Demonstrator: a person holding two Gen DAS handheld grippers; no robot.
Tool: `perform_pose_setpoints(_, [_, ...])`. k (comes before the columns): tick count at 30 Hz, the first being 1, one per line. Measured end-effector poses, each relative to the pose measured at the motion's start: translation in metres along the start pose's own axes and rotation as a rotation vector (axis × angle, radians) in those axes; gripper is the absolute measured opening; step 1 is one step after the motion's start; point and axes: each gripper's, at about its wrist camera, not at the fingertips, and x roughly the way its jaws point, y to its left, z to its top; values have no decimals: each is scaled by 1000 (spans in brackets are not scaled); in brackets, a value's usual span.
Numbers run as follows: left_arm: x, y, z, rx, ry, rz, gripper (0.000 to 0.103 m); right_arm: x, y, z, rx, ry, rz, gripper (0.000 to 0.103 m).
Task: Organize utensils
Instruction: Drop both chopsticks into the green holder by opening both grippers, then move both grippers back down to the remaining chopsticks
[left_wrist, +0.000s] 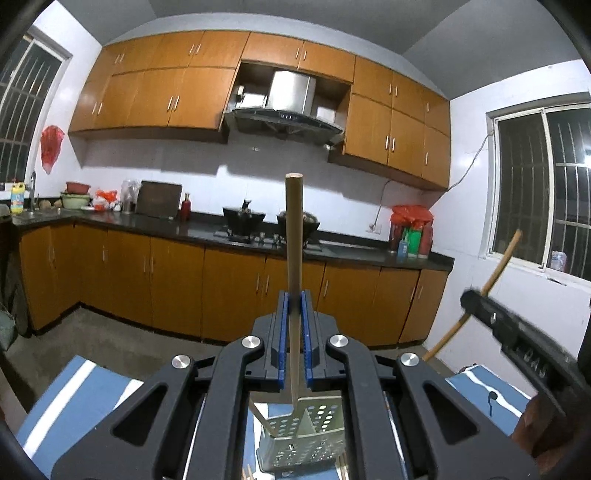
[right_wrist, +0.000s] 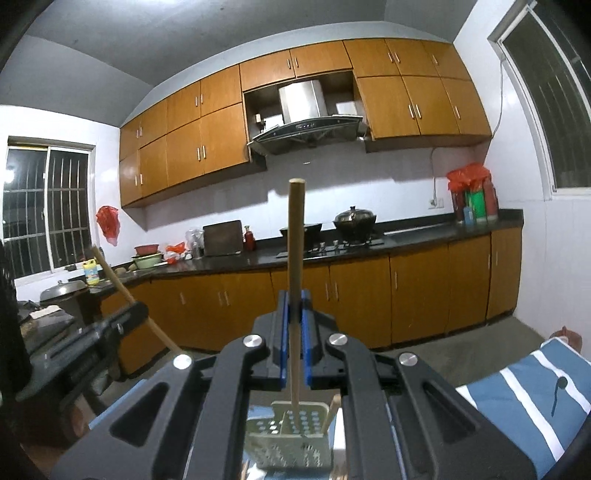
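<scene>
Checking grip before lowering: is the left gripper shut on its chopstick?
Shut: the left gripper's blue pads clamp the chopstick, which stands upright between them.

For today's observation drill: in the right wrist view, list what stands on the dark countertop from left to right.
Yellow bottle → stacked bowls → cutting board → red bottle → lidded pot → red-bagged bottles.

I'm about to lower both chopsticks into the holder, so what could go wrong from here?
1. The left gripper and right gripper each pinch a long chopstick low on its length; either may pivot or slip.
2. The perforated metal holder sits mostly hidden under the grippers, so a tip may miss its compartment.
</scene>
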Motion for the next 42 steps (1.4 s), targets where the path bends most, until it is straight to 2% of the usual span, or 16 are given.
perform_pose_setpoints(8, [27, 15, -35, -39, 99, -21, 8, 40, -6, -35, -11, 110, -24, 8])
perform_pose_setpoints(12, [29, 18, -40, -57, 128, -32, 9, 41, -6, -41, -13, 123, -26, 10])
perform_pose_setpoints(14, [25, 20, -38, -60, 125, -31, 16, 37, -6, -39, -18, 118, -27, 12])
perform_pose_setpoints(16, [21, 20, -34, -65, 110, -28, 34, 31, -6, -38, -18, 112, -22, 16])
perform_pose_setpoints(23, [-8, 21, -18, -86, 46, -33, 40, -12, -14, -29, -9, 64, -31, 26])
perform_pose_setpoints(28, [-39, 30, -20, -88, 22, -2, 49, -43, -35, -50, 7, 112, -75, 29])
perform_pose_setpoints(31, [-53, 39, -35, -60, 50, 52, 51, -45, -52, -89, 23, 236, -121, 30])
perform_pose_setpoints(33, [-57, 43, -55, -27, 102, 100, 51, -39, -61, -118, 43, 347, -124, 29])
perform_pose_setpoints(35, [-52, 47, -79, 1, 189, 135, 51, -31, -67, -151, 73, 474, -126, 28])
perform_pose_setpoints(37, [-43, 52, -108, 25, 291, 170, 51, -25, -69, -187, 113, 601, -100, 18])
perform_pose_setpoints(39, [-37, 58, -129, 29, 373, 188, 51, -23, -68, -215, 137, 690, -80, 15])
perform_pose_setpoints(42, [-33, 62, -166, -12, 491, 174, 45, -23, -54, -243, 161, 764, -52, 13])
